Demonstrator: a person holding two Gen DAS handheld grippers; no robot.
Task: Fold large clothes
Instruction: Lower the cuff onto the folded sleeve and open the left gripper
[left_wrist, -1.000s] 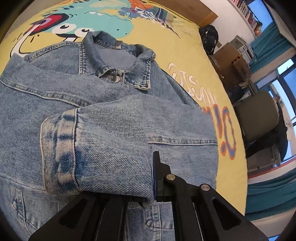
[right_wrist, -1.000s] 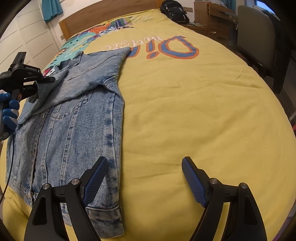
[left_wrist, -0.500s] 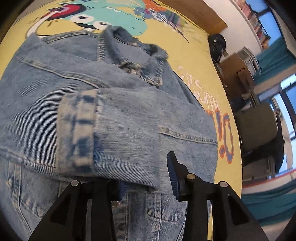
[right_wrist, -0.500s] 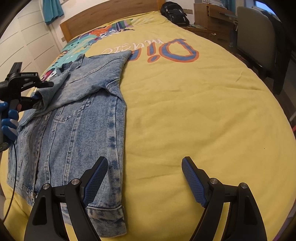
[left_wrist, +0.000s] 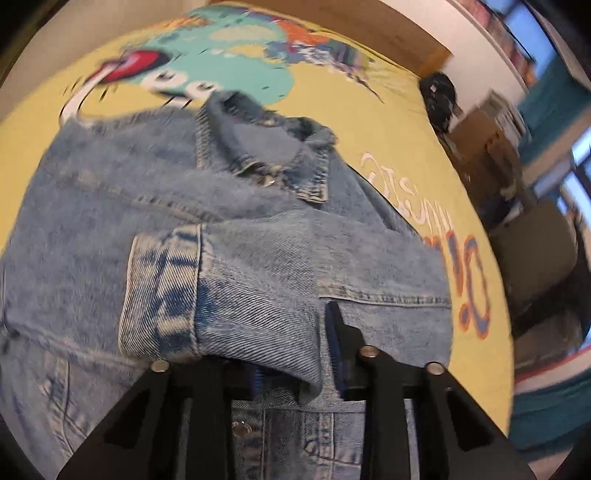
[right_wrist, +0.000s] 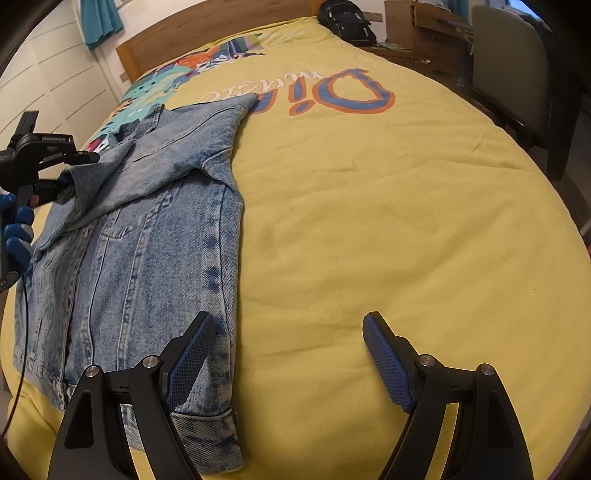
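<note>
1. Jacket (right_wrist: 147, 229) lies front-up on the left part of the bed (right_wrist: 369, 221), collar toward the headboard (right_wrist: 207, 40).
2. Left gripper (left_wrist: 295, 369) is pinching a sleeve (left_wrist: 258, 291) near the cuff, holding it folded across the chest. The left wrist view is motion-blurred.
3. Right gripper (right_wrist: 284, 362) is spread wide with nothing in it, hovering at the hem. Its left finger is over the other sleeve (right_wrist: 218, 295), which lies straight along the jacket's side.
4. Step, my read: sleeve fold-in, first sleeve not yet laid down.
5. Next: lay the sleeve flat on the chest and let go; then right should take the other cuff and fold it in.
6. Writing: bedcover print is upside down from here, big letters look like "Dino"; smaller script unreadable. Tiny label on the left gripper body, illegible.
</note>
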